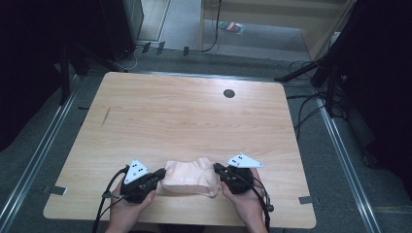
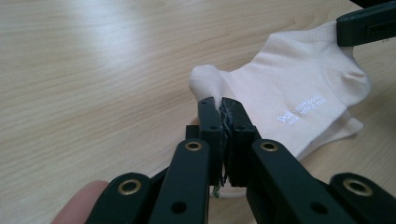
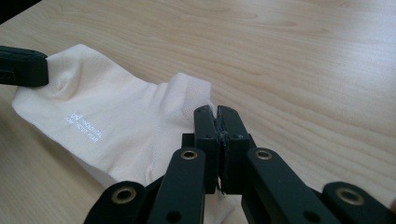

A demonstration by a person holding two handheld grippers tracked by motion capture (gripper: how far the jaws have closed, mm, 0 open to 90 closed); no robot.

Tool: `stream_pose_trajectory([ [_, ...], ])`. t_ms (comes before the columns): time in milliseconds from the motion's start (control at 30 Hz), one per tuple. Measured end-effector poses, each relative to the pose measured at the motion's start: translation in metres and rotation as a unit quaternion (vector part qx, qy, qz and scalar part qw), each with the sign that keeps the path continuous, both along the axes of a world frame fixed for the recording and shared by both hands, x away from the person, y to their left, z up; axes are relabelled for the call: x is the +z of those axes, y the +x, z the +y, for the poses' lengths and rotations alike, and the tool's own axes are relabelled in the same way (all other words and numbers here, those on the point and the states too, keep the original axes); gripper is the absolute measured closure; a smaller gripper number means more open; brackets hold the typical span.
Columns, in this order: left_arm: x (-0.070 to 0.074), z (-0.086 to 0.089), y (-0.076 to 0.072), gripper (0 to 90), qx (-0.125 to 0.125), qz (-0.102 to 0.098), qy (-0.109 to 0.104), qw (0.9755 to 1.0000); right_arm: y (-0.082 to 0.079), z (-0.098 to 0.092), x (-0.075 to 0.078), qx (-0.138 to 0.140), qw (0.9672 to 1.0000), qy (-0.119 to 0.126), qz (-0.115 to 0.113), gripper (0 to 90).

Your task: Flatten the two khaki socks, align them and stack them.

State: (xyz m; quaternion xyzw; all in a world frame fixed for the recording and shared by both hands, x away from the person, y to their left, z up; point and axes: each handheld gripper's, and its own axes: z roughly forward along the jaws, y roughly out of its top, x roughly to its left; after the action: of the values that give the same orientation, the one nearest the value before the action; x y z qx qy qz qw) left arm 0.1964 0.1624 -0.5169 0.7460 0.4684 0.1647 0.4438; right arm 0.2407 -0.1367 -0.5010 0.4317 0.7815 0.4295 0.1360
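Small white print on the sock I am holding

On the cream ankle sock (image 2: 299, 88) there is a tiny white logo mark with two short lines of white capital lettering under it, printed on the side of the fabric; I see it in my left gripper view at (image 2: 301, 111) and in my right gripper view on the same cream ankle sock (image 3: 107, 121), but the letters are too small and soft for me to read a single word with certainty.
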Motion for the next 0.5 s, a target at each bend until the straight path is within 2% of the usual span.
stream_pose_trajectory([
  [267,-0.014,-0.008,-0.007,88.5,-0.008,0.000,0.034,0.9994,-0.009,-0.005,-0.007,-0.003,1.0000,-0.005,0.007,88.8],
  [500,-0.020,-0.012,-0.007,88.2,0.000,-0.006,0.048,0.9988,-0.011,-0.004,-0.015,-0.004,0.9999,-0.011,0.012,88.8],
])
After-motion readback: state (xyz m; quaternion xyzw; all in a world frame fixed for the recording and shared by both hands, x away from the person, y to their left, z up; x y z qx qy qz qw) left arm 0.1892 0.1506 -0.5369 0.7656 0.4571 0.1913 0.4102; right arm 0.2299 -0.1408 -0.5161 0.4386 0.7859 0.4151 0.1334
